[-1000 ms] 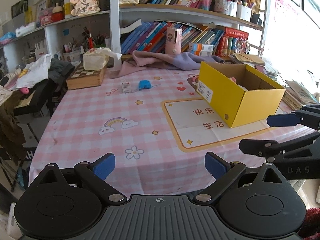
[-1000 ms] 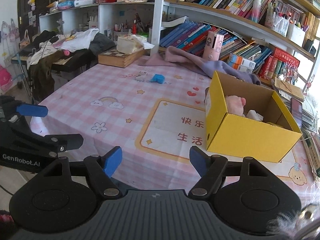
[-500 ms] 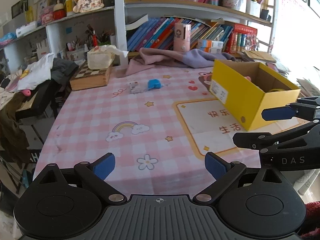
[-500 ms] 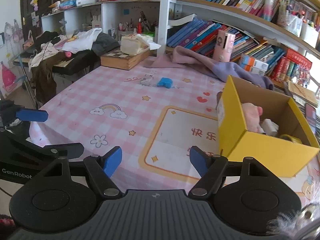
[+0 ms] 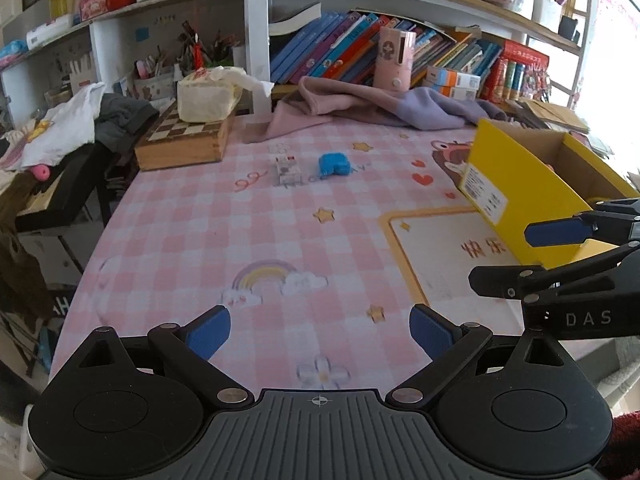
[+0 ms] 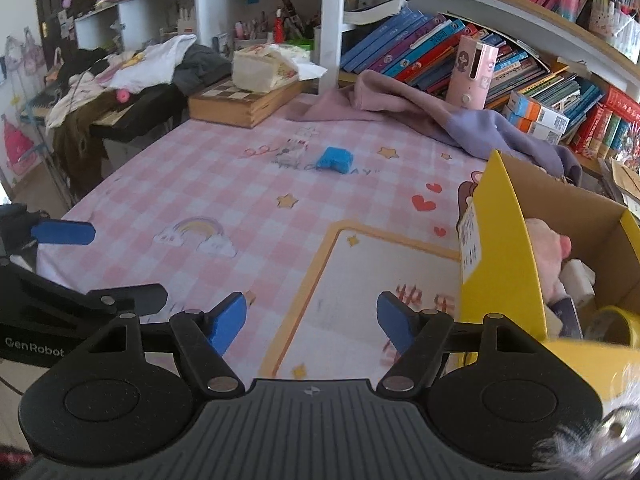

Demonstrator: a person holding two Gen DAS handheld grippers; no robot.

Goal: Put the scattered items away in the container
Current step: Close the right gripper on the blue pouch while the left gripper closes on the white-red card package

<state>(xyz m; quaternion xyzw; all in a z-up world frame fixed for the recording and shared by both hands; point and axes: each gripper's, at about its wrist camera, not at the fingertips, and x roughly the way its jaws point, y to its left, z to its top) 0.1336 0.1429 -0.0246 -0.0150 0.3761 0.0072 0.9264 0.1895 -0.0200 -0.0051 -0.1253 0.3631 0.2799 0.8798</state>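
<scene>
Your yellow box [image 6: 508, 256] at the tabletop's right edge already holds several items; a blue item [image 5: 333, 164] and small white toy [image 5: 287, 169] remain near the far edge. Left gripper [image 5: 320, 330] gapes empty; right gripper [image 6: 312, 320], also empty, is closing

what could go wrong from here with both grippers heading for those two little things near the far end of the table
1. The blue item and the small white toy lie close together, so the jaws may nudge one while taking the other.
2. The right gripper, empty with jaws closing slightly, passes close by the yellow box and could knock it.
3. The left gripper works alongside, so they may collide.
</scene>
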